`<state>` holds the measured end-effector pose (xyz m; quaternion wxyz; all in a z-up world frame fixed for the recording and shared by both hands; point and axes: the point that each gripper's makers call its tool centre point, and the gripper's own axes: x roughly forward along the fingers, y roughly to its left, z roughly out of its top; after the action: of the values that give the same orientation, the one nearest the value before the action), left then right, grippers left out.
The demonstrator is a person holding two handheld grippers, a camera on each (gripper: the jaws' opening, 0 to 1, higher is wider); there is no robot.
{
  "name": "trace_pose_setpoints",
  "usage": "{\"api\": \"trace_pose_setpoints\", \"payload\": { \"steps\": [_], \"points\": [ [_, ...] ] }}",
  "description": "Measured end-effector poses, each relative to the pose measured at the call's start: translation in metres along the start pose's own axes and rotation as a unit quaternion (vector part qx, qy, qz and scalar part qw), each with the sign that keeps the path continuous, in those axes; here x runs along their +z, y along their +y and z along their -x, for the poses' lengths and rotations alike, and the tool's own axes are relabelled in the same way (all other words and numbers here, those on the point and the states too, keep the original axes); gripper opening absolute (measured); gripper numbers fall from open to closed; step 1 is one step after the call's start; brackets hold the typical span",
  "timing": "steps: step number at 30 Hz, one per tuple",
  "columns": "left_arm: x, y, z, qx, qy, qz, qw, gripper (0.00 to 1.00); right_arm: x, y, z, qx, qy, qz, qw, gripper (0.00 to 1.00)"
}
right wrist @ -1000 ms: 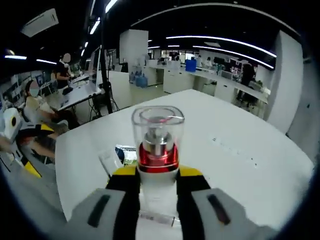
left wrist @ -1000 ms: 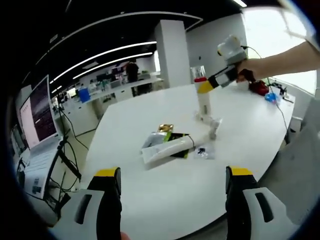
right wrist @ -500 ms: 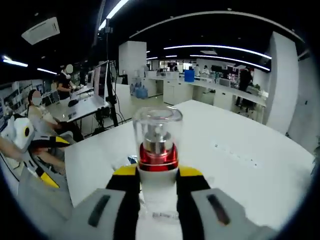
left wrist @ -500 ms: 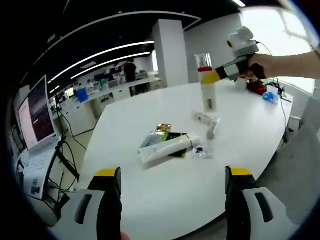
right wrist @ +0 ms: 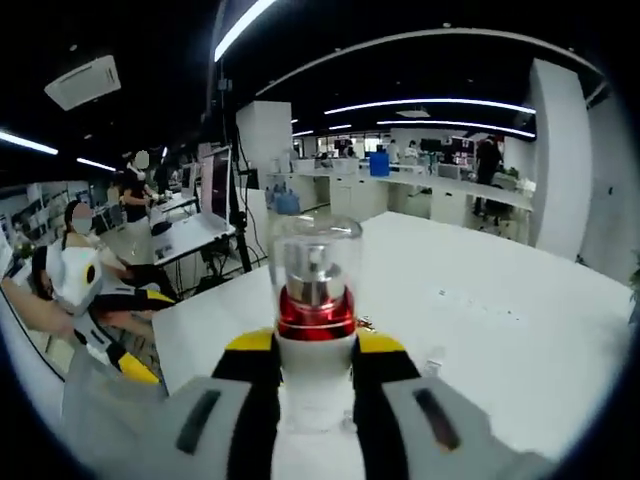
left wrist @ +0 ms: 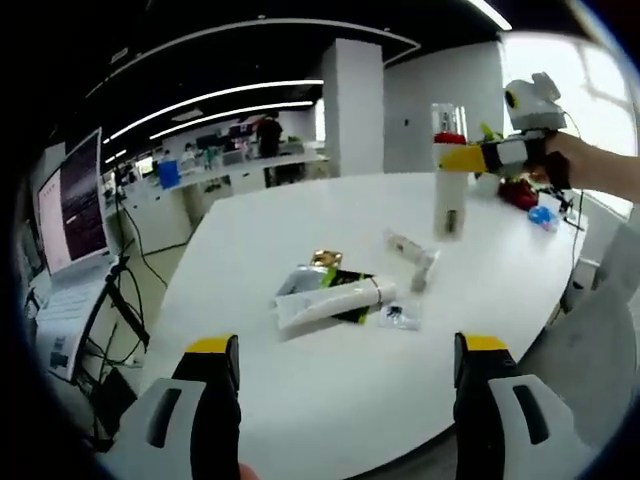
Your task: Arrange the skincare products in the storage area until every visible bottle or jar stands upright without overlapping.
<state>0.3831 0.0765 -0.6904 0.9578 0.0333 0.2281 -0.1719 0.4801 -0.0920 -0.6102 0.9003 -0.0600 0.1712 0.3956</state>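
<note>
Left gripper [left wrist: 340, 375]: jaws spread wide with nothing between them, held low over the near edge of the white table [left wrist: 300, 420]; ahead of it lie a white tube [left wrist: 335, 300] across dark sachets [left wrist: 345, 290], then a small clear packet [left wrist: 400, 317] and what may be two small vials [left wrist: 412, 252], blurred. Right gripper [right wrist: 315, 365], ahead and to the right of the left one: jaws clamped on a white pump bottle [left wrist: 447, 185] with red collar and clear cap, upright, apparently clear of the table.
</note>
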Motion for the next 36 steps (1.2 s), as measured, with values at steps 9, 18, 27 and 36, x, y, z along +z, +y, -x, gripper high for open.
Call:
{"api": "trace_pose_setpoints", "payload": {
  "steps": [9,18,27,36],
  "points": [
    [0.033,-0.035,-0.016,-0.041,-0.025,-0.022,0.9986,0.87,-0.001,0.014,0.017,-0.008,-0.008,0.006,0.9999,0.26],
    [0.073,-0.077,-0.027,-0.102,-0.052,-0.030,0.9930,0.86,0.010,0.030,0.030,-0.005,-0.030,-0.022,0.9993,0.26],
    [0.103,-0.113,-0.033,-0.137,-0.076,-0.046,0.9866,0.85,0.016,0.044,0.038,-0.001,-0.043,-0.030,0.9986,0.26],
    [0.118,-0.150,-0.033,-0.169,-0.090,-0.122,0.9740,0.78,0.024,0.057,0.049,-0.003,-0.052,-0.009,0.9986,0.26]
  ]
}}
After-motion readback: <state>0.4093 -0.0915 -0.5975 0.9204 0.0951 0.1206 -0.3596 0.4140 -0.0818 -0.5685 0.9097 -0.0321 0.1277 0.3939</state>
